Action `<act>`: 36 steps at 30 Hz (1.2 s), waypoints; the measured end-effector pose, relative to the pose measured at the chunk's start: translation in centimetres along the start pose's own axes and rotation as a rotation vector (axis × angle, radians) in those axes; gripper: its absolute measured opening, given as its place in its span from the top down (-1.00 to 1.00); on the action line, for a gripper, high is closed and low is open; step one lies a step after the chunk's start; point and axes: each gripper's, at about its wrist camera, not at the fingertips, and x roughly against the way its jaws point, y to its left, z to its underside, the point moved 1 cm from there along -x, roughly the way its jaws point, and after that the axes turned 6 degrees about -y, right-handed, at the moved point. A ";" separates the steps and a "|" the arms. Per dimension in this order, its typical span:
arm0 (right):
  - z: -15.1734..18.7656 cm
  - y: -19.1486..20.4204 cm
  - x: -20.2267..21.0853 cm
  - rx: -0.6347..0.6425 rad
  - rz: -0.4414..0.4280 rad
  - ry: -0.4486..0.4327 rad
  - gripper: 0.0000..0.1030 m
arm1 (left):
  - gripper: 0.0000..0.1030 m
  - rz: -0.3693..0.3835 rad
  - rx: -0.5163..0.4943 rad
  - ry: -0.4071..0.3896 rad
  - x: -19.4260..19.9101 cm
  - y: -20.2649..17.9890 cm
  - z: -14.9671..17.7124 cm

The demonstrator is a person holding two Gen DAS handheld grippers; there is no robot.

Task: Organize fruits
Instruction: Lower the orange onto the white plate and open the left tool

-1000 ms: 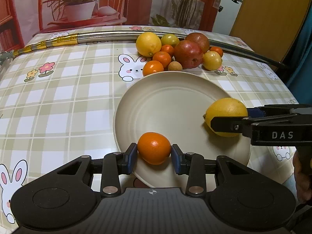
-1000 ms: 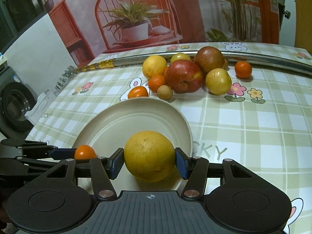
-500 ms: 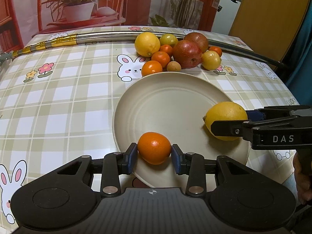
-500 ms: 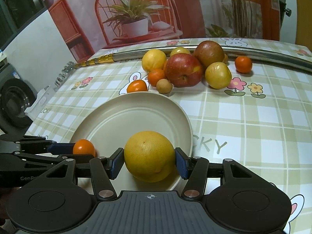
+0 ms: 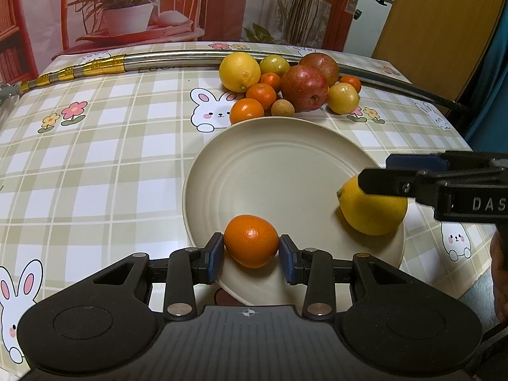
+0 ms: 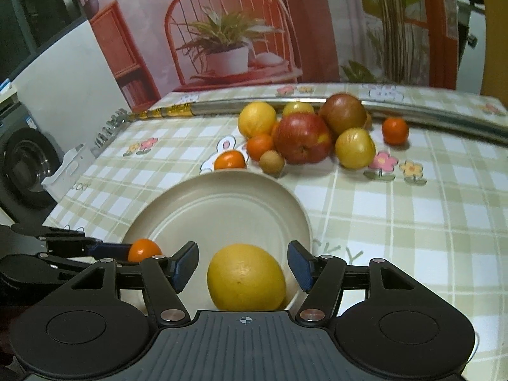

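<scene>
A cream plate lies on the checked tablecloth. My left gripper is shut on a small orange at the plate's near rim. My right gripper straddles a large yellow citrus resting on the plate's right side. Its jaws are opening, and both pads stand clear of the fruit with gaps on either side. Behind the plate sits a pile of fruit: a yellow citrus, red apples, small oranges and yellow-green fruits.
A long metal rod with a gold end lies across the back of the table behind the fruit. A lone small orange sits by the rod. A person's hand shows at the right edge.
My right gripper's jaws have parted and let go of the yellow citrus, which now rests on the plate. The left gripper keeps its hold on the small orange, unmoved.
</scene>
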 end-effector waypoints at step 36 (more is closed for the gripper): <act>-4.1 -3.9 2.8 0.027 0.080 -0.132 0.30 | 0.22 -0.056 0.089 -0.185 4.1 3.9 -6.9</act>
